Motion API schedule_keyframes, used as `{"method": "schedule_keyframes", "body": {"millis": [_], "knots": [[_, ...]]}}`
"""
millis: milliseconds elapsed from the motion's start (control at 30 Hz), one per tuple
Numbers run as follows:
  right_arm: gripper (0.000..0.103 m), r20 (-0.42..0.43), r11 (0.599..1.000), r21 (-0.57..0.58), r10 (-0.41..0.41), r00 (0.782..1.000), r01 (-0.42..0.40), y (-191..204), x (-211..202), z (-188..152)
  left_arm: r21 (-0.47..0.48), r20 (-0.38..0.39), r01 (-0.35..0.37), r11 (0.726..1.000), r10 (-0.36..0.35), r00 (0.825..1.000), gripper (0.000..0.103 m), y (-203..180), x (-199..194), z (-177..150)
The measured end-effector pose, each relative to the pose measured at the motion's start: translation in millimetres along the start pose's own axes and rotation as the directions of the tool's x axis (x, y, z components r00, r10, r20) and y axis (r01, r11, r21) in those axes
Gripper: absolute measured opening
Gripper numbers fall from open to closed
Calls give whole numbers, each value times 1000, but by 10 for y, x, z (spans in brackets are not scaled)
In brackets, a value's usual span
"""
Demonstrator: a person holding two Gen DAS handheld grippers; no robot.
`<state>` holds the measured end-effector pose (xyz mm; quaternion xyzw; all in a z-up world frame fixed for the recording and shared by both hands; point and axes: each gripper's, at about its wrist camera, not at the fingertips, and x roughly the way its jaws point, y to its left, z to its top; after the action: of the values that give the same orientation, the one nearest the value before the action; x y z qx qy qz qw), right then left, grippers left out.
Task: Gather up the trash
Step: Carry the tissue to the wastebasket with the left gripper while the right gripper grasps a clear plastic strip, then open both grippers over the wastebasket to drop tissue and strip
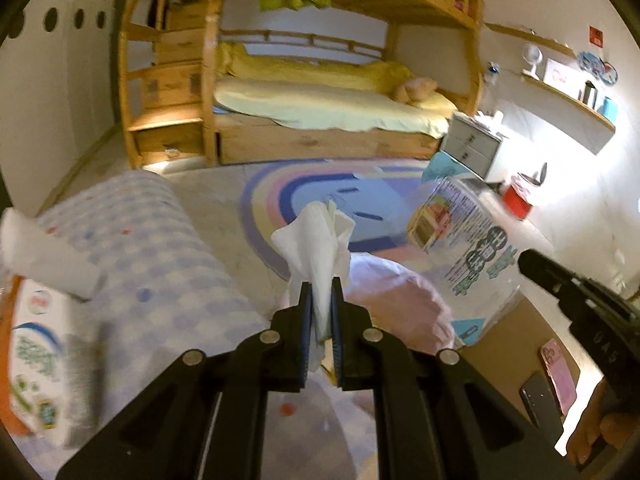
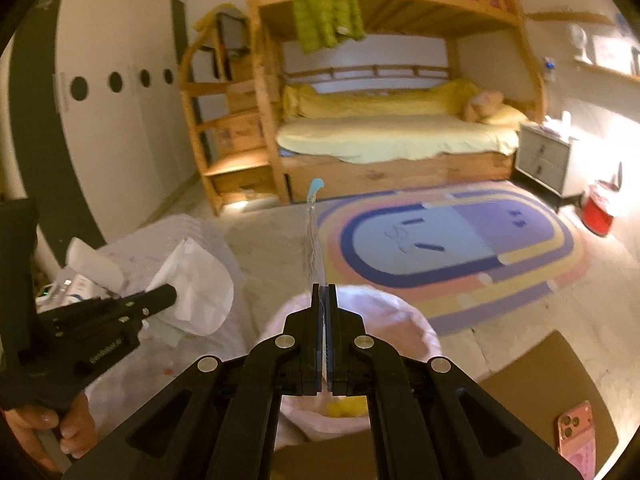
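Wooden bunk bed (image 2: 392, 92) fills the far wall of this bedroom, a lime-green puffer jacket (image 2: 326, 12) draped over its top rail and an oval pastel rainbow rug (image 2: 452, 248) spread on the pale floor before it. My left gripper (image 1: 321, 292) is clamped on a crumpled white paper tissue (image 1: 316, 240); the tissue is pinched low between the blue pads and fans out above the fingertips, with a tail hanging down behind them. My right gripper (image 2: 324, 292) has its jaws pressed together on a thin clear plastic wrapper (image 2: 313, 236) with a light blue tip, which stands up as a narrow strip straight out of the fingertips. In the left wrist view the same wrapper (image 1: 464, 240) shows broadside, printed and transparent, reaching from the right gripper's dark nose toward the rug. Just below and beyond both sets of fingertips sits a bin lined with a pale pink plastic bag (image 2: 360, 320); something yellow lies inside it, seen between my right fingers. A blue-and-white checked cloth (image 1: 152, 248) covers a surface to the left, with a white and orange printed pack (image 1: 36, 360) at its near edge, blurred. To the right are a brown cardboard sheet (image 2: 532, 380) carrying a pink phone (image 2: 576, 428), a grey two-drawer nightstand (image 2: 544, 160), and a small red bin (image 2: 598, 204) by the wall.
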<state>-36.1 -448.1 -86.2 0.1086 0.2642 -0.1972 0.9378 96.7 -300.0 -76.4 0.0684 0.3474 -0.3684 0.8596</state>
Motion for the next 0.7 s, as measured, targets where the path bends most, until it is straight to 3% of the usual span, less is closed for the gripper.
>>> {"method": "schedule_keyframes", "body": {"millis": [100, 400, 433, 467, 500, 533, 600, 700], "knots": [[1, -31, 999, 19, -27, 999, 28, -158, 99, -59, 5, -36, 45, 999, -44, 998, 7, -118, 221, 26], [1, -130, 995, 57, -72, 989, 80, -462, 529, -190, 56, -101, 76, 996, -70, 992, 10, -441, 750, 81], [2, -134, 995, 57, -71, 988, 79, -467, 569, -184, 60, -104, 78, 995, -72, 992, 13, -459, 765, 93], [2, -143, 995, 56, -73, 987, 82, -475, 624, -186, 61, -101, 79, 995, -73, 992, 26, -465, 774, 107], [6, -149, 995, 56, -74, 986, 83, -490, 659, -189, 58, -93, 69, 996, -64, 994, 51, -461, 768, 121], [6, -156, 995, 54, -73, 985, 83, -492, 699, -186, 51, -80, 63, 997, -58, 995, 58, -424, 738, 123], [9, -176, 995, 46, -77, 981, 87, -502, 771, -189, 33, -67, 69, 997, -67, 996, 60, -398, 711, 149], [24, -178, 994, 59, -77, 981, 89, -488, 725, -207, 5, -41, 61, 998, -61, 997, 60, -297, 569, 185]]}}
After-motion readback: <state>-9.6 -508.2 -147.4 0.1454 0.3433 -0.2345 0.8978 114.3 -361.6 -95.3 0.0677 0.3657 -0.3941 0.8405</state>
